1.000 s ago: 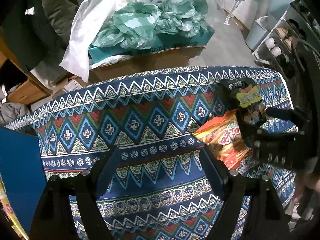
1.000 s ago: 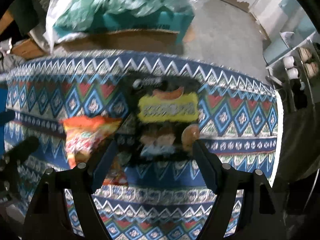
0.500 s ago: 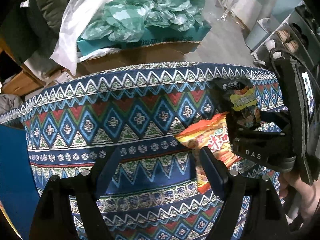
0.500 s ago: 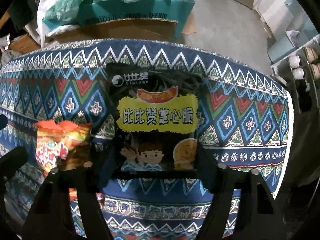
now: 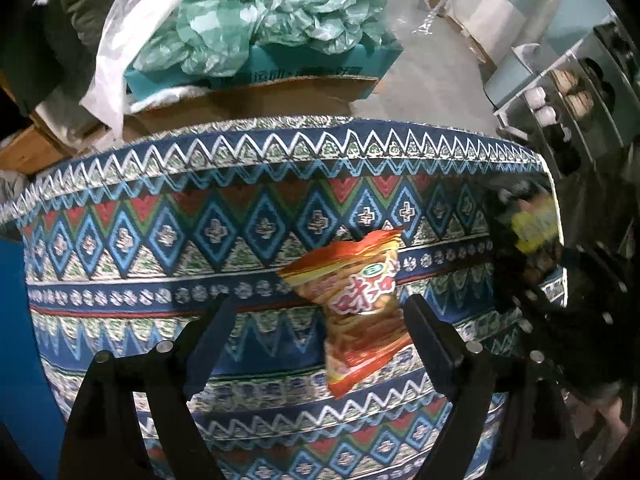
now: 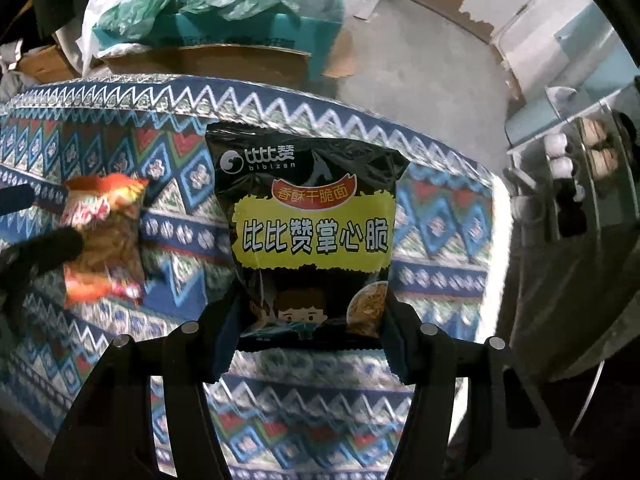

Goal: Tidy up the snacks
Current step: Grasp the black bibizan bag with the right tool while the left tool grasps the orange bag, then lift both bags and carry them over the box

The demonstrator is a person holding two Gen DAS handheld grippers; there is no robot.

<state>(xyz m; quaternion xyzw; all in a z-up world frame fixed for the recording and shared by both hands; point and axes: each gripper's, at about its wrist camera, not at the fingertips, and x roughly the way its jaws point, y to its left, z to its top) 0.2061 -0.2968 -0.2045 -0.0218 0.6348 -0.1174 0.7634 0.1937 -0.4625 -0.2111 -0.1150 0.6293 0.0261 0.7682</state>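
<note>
Near the right edge of the patterned tablecloth (image 6: pixel 436 224), the right gripper (image 6: pixel 310 326) grasped the lower part of a black snack bag (image 6: pixel 312 232), holding it upright. The orange snack bag (image 5: pixel 360 304) lay on the cloth towards the middle, between the spread fingers of the left gripper (image 5: pixel 320 320), which were clamped on nothing. A cardboard box (image 5: pixel 248 100) stood beyond the far edge.

The black-and-yellow snack bag (image 6: pixel 312 236) stands upright near the table's right edge; the orange snack bag (image 5: pixel 360 304) lies left of it.
</note>
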